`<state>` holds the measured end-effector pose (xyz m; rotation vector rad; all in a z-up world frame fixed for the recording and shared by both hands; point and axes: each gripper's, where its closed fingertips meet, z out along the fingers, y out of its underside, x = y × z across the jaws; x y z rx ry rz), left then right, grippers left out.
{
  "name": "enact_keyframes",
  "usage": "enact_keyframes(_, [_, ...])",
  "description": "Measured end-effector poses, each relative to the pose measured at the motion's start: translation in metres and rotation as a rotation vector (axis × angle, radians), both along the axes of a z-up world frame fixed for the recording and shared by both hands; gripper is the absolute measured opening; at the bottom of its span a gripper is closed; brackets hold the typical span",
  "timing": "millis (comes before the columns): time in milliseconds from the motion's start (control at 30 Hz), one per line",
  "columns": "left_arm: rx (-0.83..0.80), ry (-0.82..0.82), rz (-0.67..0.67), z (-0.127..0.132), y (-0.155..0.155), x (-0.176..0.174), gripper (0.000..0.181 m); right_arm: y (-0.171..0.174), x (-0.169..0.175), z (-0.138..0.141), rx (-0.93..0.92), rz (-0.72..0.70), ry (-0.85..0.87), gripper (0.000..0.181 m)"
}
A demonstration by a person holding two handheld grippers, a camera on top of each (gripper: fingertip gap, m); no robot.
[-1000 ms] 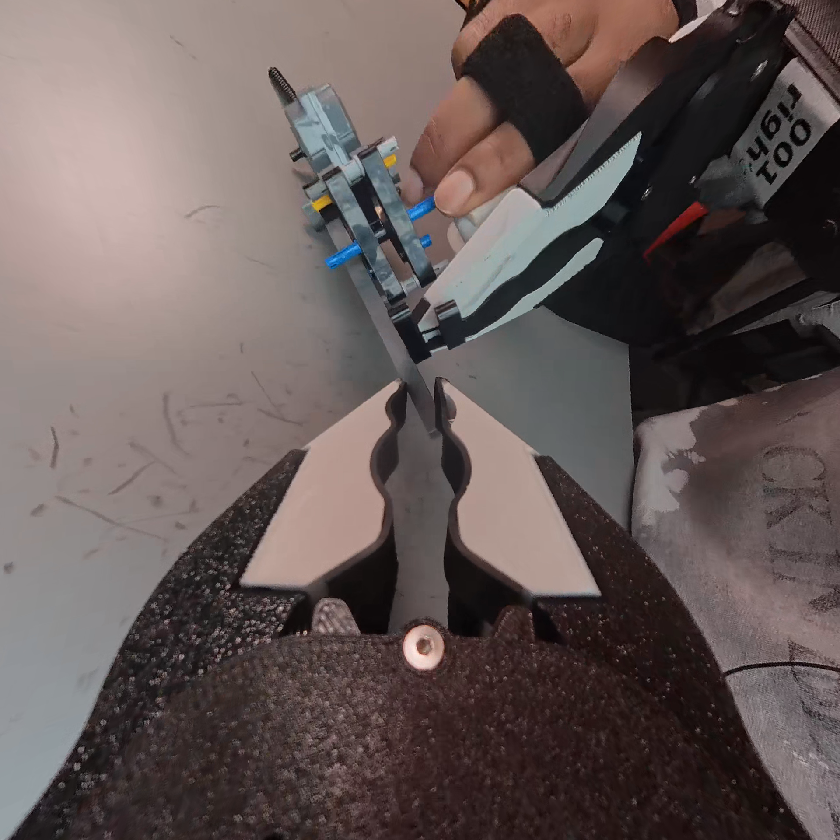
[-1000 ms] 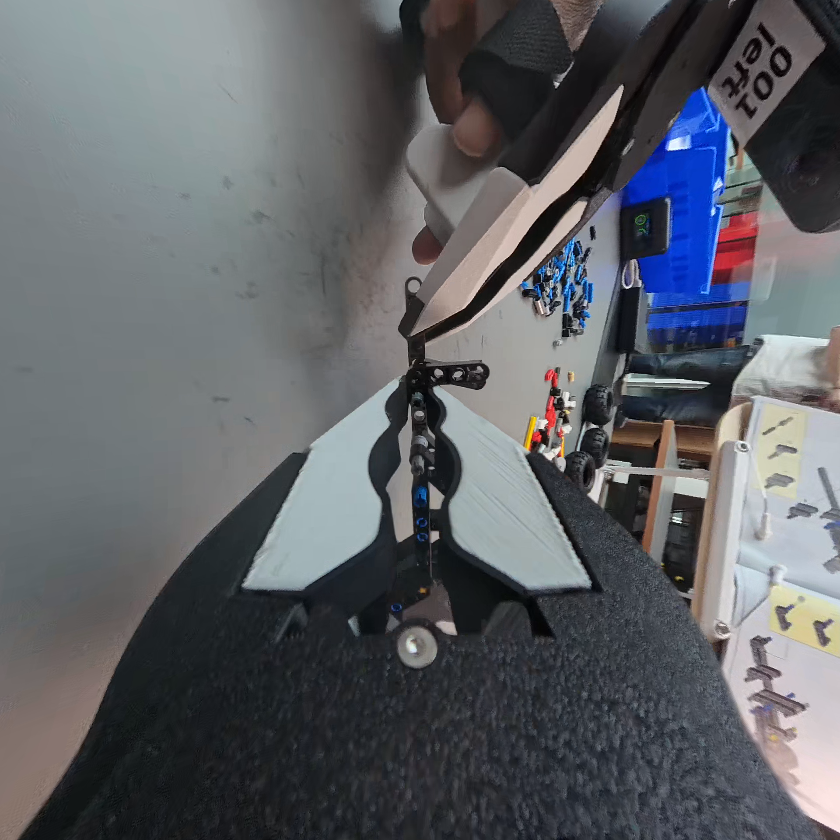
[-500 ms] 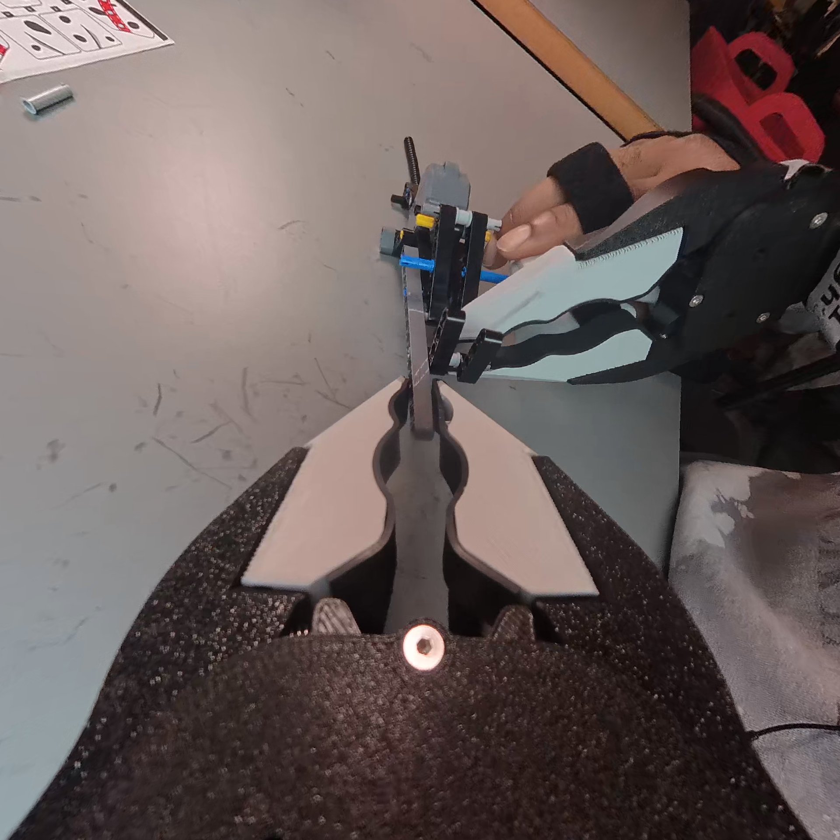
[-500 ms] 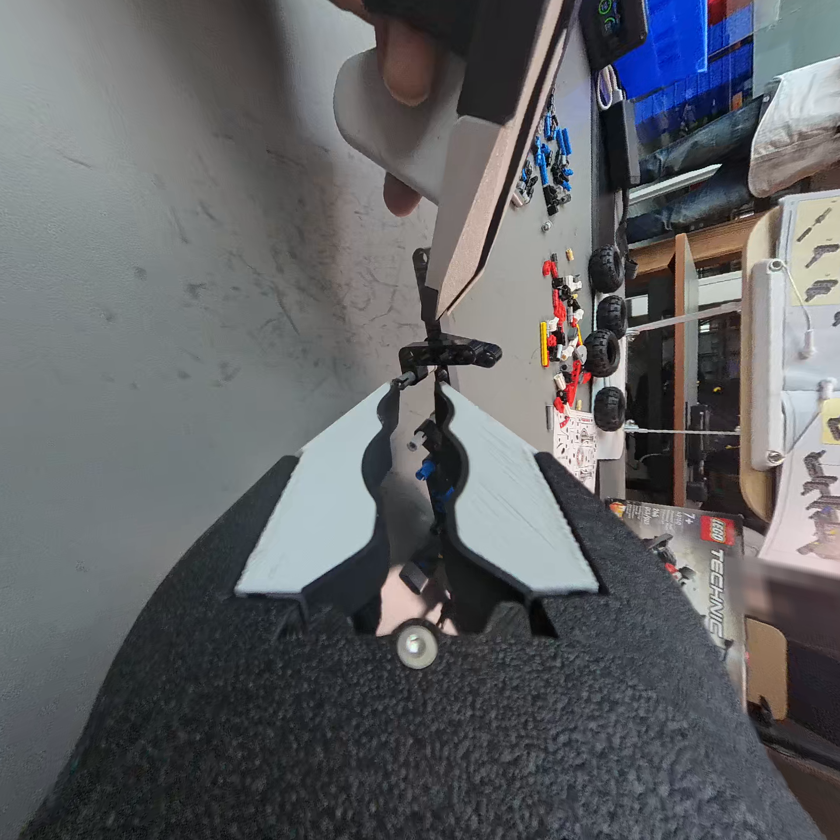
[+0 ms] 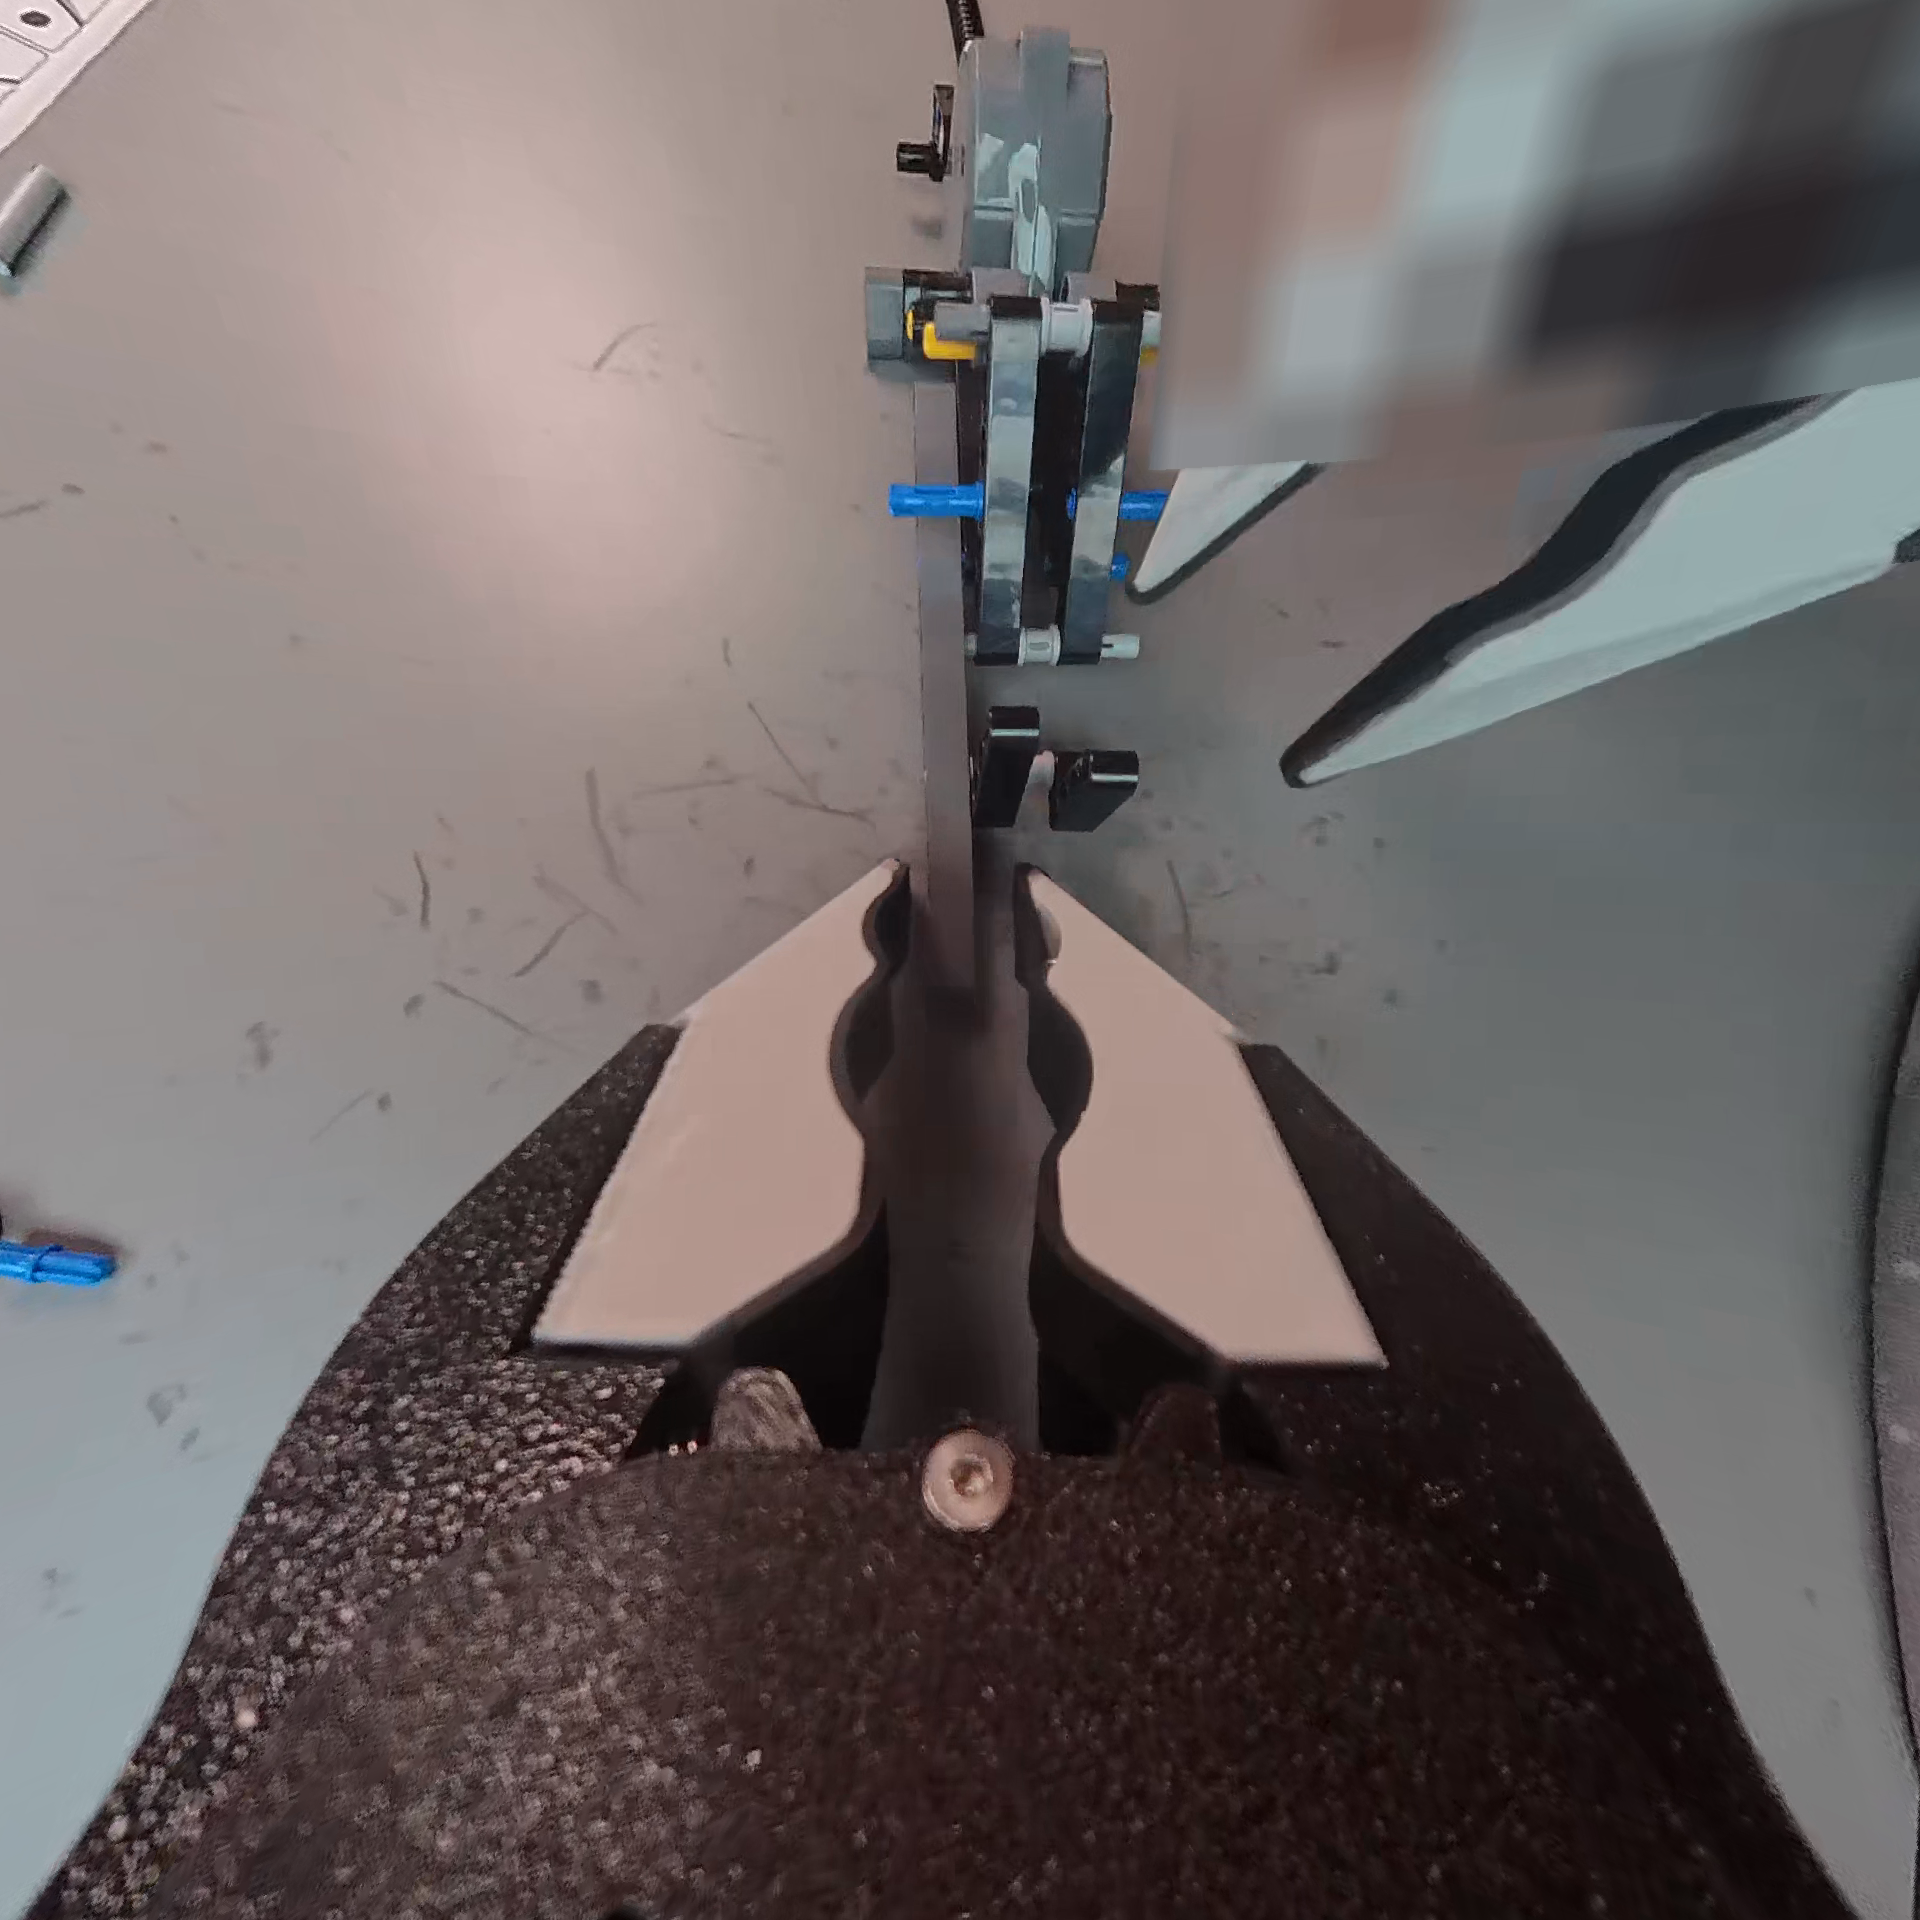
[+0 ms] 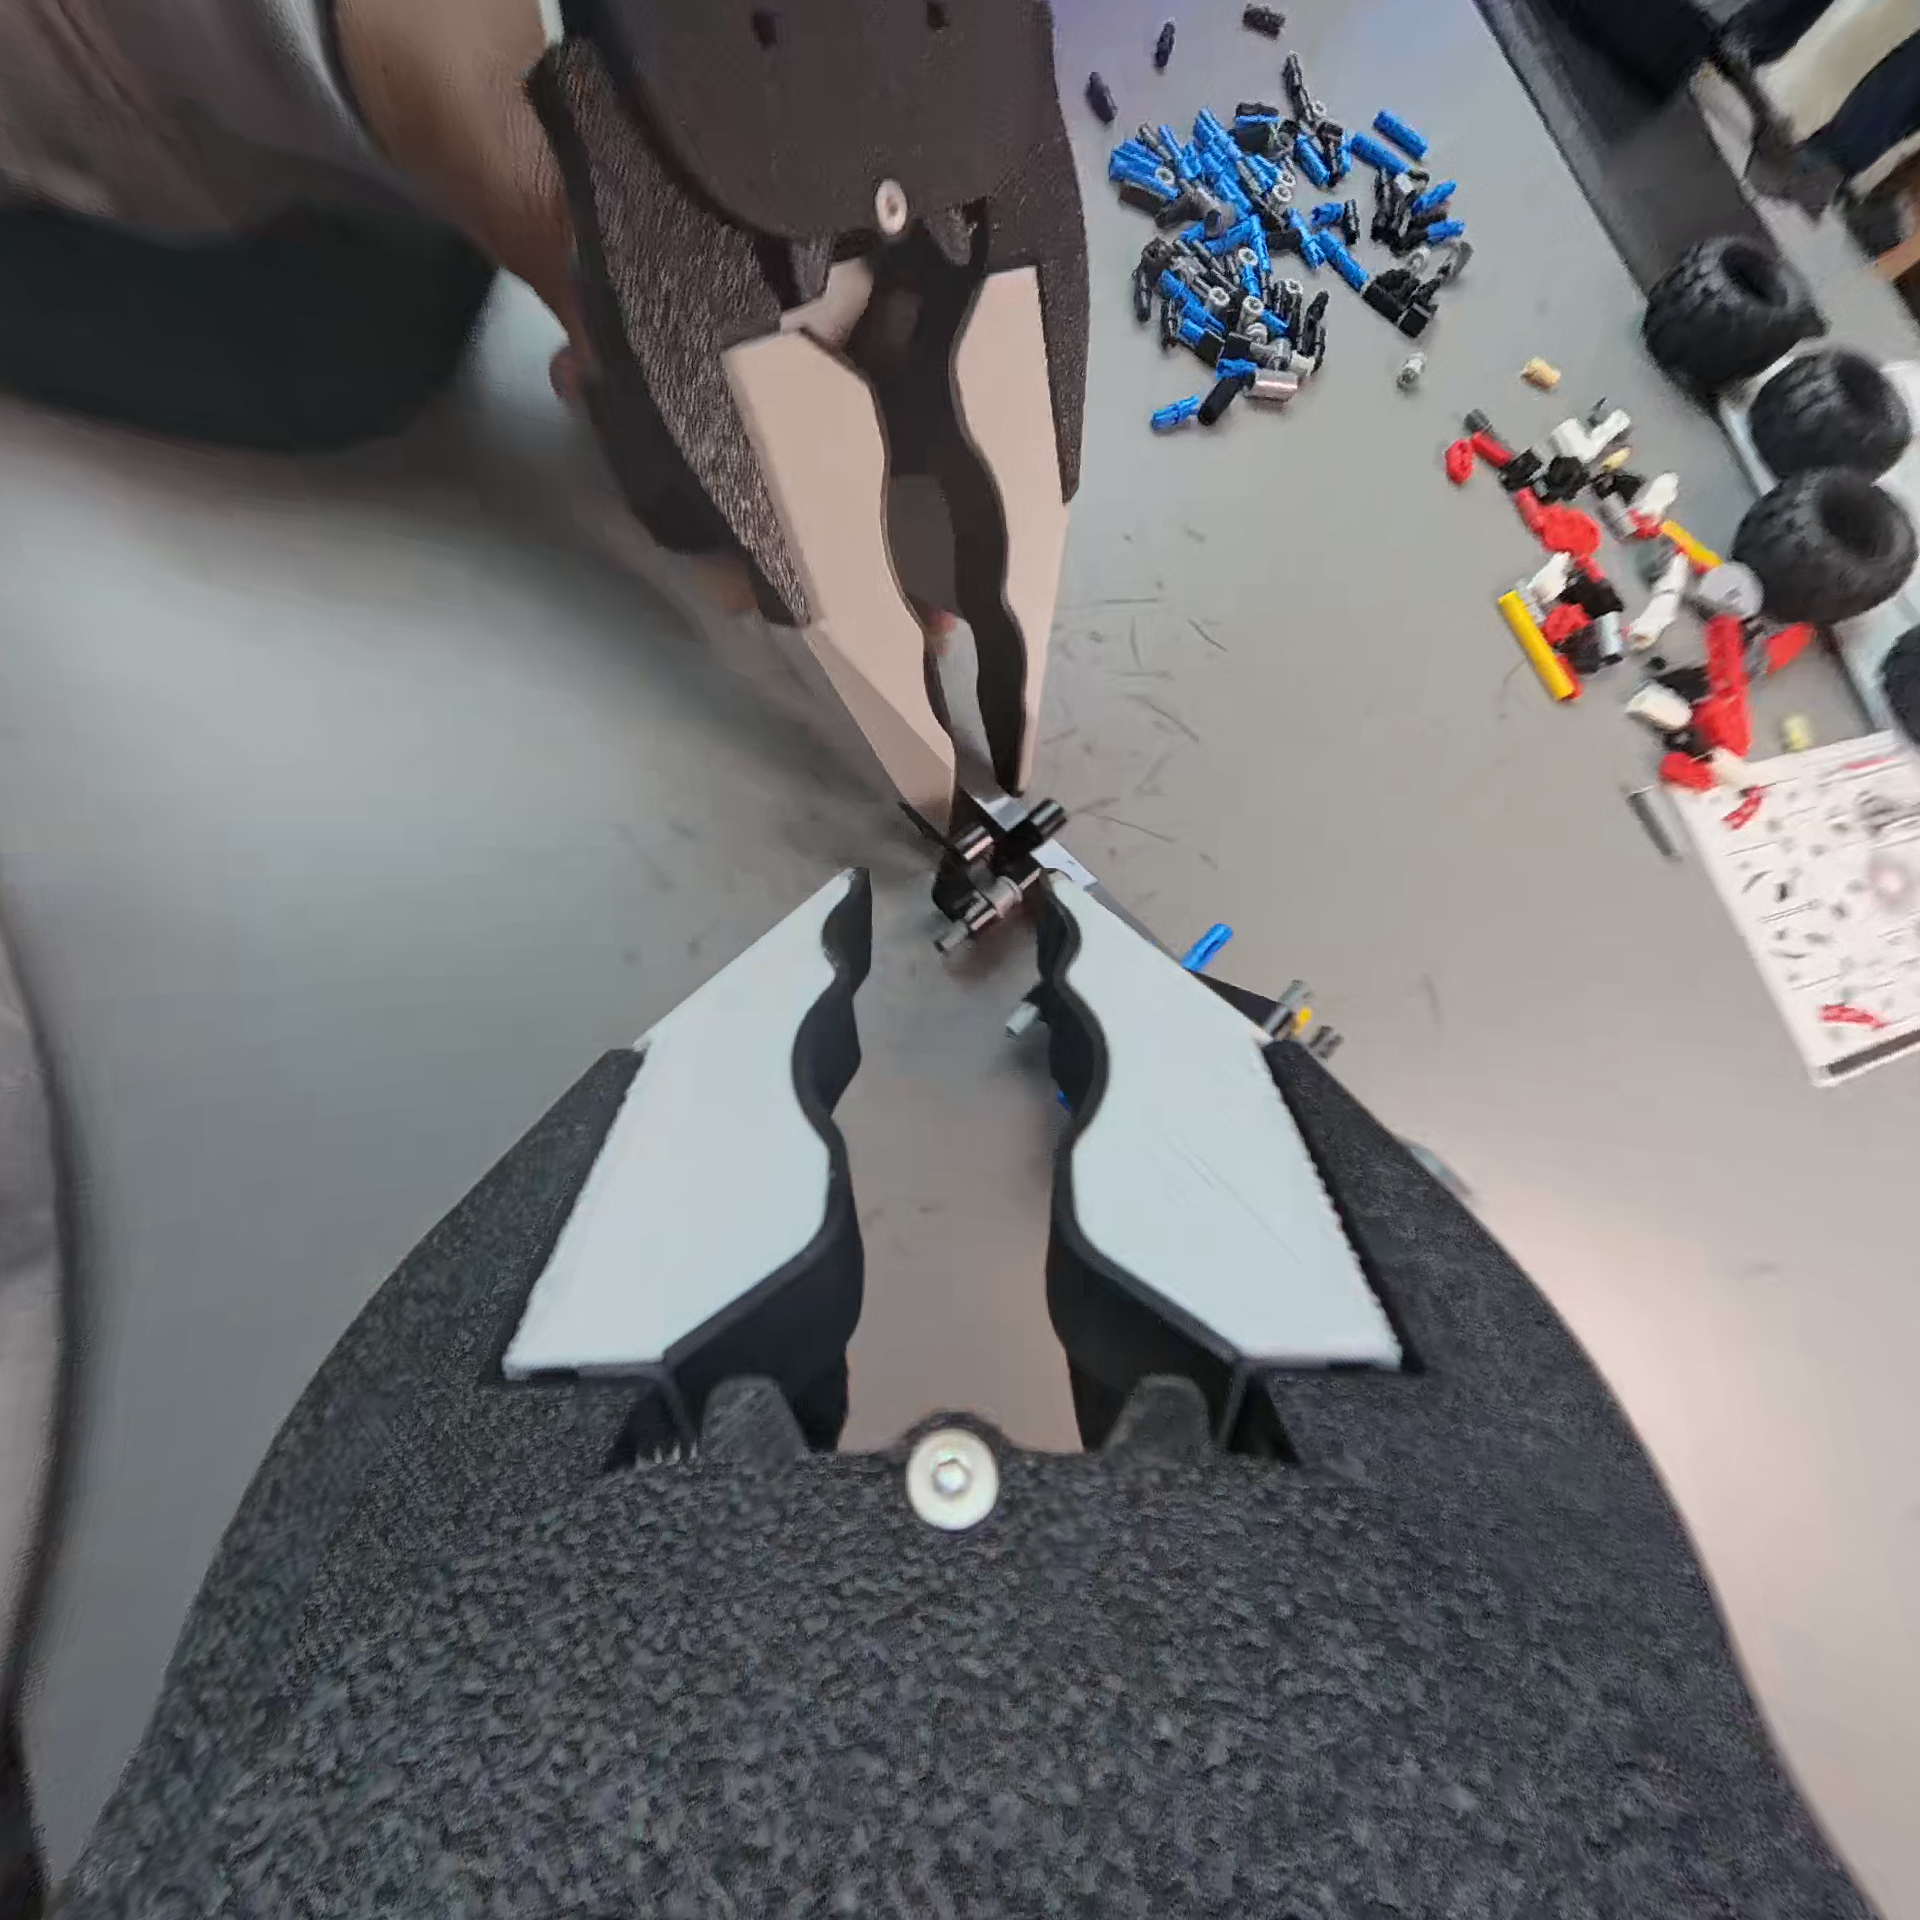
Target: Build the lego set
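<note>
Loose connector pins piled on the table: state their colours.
Mostly blue, with black and grey mixed in; right wrist view shows them best.

The lego assembly [image 5: 1023, 488] has been released by the right gripper [image 5: 1216, 675], whose fingers [image 5: 1579, 623] are now parted and drawn aside.

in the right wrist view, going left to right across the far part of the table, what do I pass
left hand-held gripper → pile of blue and black pins → cluster of red, white and black pieces → black tyres. The instruction sheet sits nearer, at the right edge below the tyres.
</note>
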<state>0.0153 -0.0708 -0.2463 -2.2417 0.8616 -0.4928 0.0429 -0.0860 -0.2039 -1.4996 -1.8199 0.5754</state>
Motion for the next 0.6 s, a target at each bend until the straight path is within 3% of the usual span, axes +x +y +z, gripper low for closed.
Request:
enact_keyframes(100, [0.003, -0.009, 0.004, 0.002, 0.0, -0.003, 0.02, -0.002, -0.01, -0.009, -0.118, -0.127, 0.019, 0.044])
enact_keyframes(200, [-0.01, -0.018, 0.004, 0.001, -0.001, -0.003, 0.015, 0.005, -0.019, -0.015, -0.134, -0.209, 0.062, 0.041])
enact_keyframes(367, [0.008, 0.005, 0.008, 0.0, 0.0, -0.004, 0.01, 0.015, -0.022, -0.022, 0.012, -0.203, 0.019, 0.022])
enact_keyframes(600, [0.016, 0.022, 0.007, 0.0, -0.001, -0.004, 0.01, 0.012, -0.021, -0.028, 0.225, -0.08, -0.07, 0.015])
